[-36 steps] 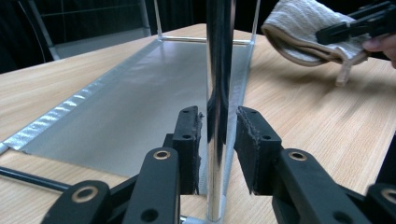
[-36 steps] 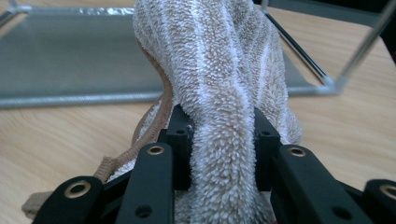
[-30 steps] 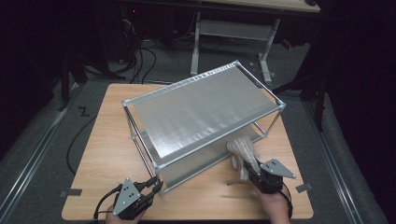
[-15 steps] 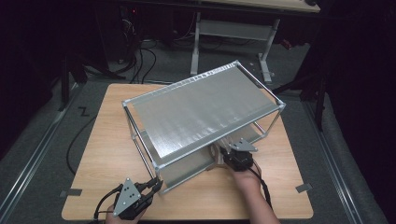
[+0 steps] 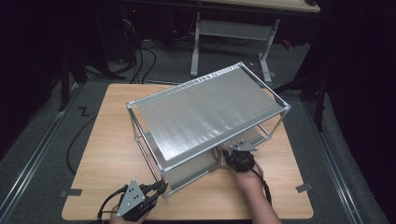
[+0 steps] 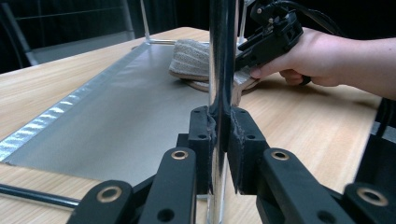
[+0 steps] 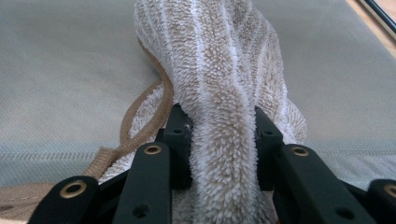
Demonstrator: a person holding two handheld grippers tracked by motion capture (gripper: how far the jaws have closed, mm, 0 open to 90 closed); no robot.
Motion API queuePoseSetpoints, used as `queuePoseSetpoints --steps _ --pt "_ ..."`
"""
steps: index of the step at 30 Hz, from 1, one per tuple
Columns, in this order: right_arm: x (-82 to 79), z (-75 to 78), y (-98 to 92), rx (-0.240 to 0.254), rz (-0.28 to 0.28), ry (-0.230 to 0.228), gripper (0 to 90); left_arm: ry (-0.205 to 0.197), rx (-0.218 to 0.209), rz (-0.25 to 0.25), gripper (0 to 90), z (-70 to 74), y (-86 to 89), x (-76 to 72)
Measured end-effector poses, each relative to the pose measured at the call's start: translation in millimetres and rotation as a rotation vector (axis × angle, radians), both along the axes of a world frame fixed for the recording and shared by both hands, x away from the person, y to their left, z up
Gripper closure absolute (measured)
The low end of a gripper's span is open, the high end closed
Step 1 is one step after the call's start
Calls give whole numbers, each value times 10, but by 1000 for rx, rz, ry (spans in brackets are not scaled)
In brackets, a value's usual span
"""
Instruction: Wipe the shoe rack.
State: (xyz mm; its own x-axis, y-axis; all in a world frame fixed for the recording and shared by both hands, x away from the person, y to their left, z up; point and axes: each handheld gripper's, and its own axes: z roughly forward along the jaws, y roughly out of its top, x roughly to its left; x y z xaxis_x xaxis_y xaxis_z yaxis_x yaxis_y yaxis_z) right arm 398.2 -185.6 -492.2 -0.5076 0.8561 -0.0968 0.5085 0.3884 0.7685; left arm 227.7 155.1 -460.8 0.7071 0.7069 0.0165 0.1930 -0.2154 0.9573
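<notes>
Moved in from the table's near right edge to the rack's lower shelf: right gripper [image 5: 230, 156], towel [image 7: 219, 79] carried along. Closed just now on the rack's near corner post [image 6: 221, 70]: left gripper [image 6: 220, 140], pads tight on the shiny metal at the table's front edge. Clamped on a bunched fold of the striped beige towel: right gripper's jaws, cloth filling the gap. Lying beyond those jaws on the grey lower shelf [image 6: 126, 107], under the rack's top shelf [image 5: 205, 116]: rest of the towel
</notes>
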Motion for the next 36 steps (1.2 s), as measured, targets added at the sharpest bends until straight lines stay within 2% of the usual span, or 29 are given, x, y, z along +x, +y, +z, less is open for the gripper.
queuePoseSetpoints --steps 4,8,11,19,21,23,25,27,30,33,36 --pt "-95 11 -113 -1 -10 2 663 -1 3 -30 801 4 -81 -50" --pt "-212 11 -210 -4 -25 -7 662 -8 27 -51 798 19 -169 -103" --pt "-282 17 -286 -6 -39 -13 657 -8 24 -65 799 17 -213 -107" --pt "-310 8 -359 29 -45 -8 568 1 10 -64 801 11 -226 -113" --pt "-328 5 -357 25 -46 -10 555 0 10 -66 801 11 -227 -119" --pt "-349 -9 -363 25 -48 -20 567 -1 5 -65 803 6 -227 -123" --pt "-359 -11 -373 35 -53 -26 617 -3 5 -67 803 2 -224 -120" --pt "-373 9 -362 52 -67 -24 632 -2 3 -64 804 1 -226 -116" --pt "-455 79 -281 74 -50 -62 635 -2 -2 -62 803 -4 -230 -105" --pt "-577 125 -83 66 3 -92 630 -1 -6 -60 804 -7 -241 -91" --pt "-688 154 158 93 75 -98 622 -1 -11 -61 804 -10 -248 -82"
